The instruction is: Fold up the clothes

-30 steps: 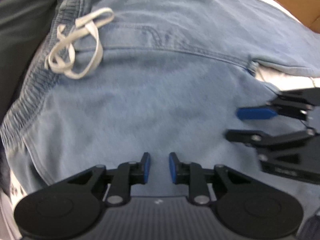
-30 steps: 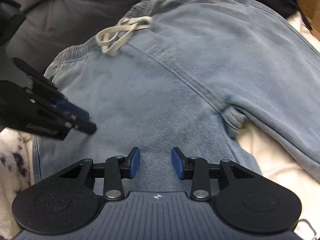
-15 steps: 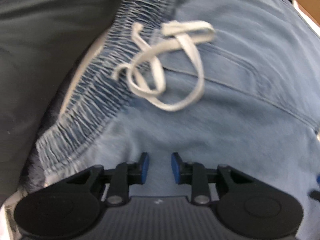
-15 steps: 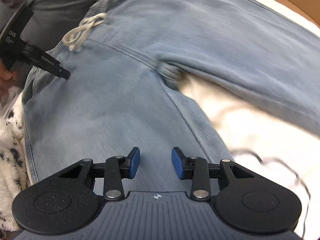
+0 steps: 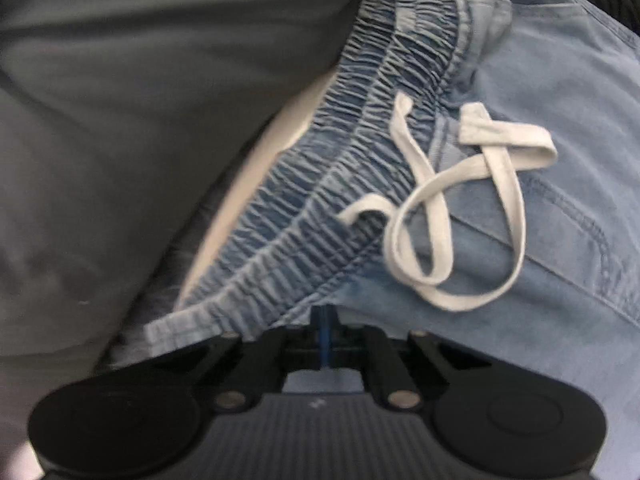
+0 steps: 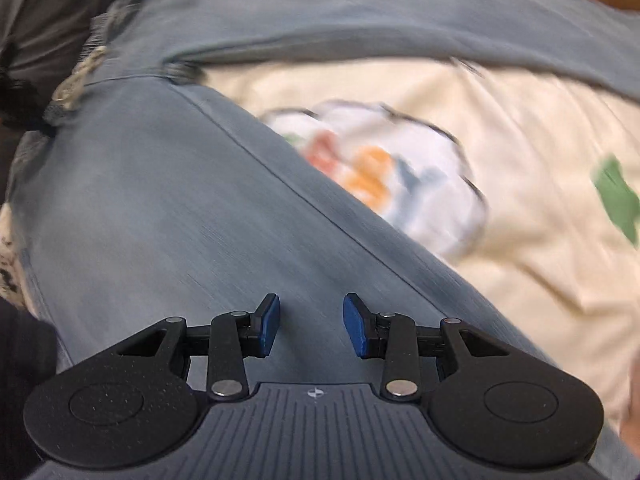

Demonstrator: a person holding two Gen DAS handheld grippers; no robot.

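Light blue denim pants [image 5: 540, 80] lie flat with an elastic waistband [image 5: 320, 200] and a white drawstring [image 5: 440, 208]. My left gripper [image 5: 325, 320] sits at the waistband's near edge. Its blue pads are pressed together and the denim edge covers their tips, so it is shut on the waistband. In the right wrist view my right gripper [image 6: 311, 322] hovers open over one leg of the pants [image 6: 160, 200], with nothing between its pads. The other leg [image 6: 360, 20] runs across the top, and the drawstring [image 6: 80, 80] is a blur at far left.
A grey cloth [image 5: 140, 120] lies beside the waistband on the left. Under the pants is a cream bedsheet [image 6: 520, 280] with a colourful print [image 6: 380, 168]. A spotted white fabric [image 6: 8, 264] shows at the left edge.
My left gripper moved across the pants to the waistband edge and its jaws closed there. My right gripper slid down the leg away from the waist, and the left gripper left its view.
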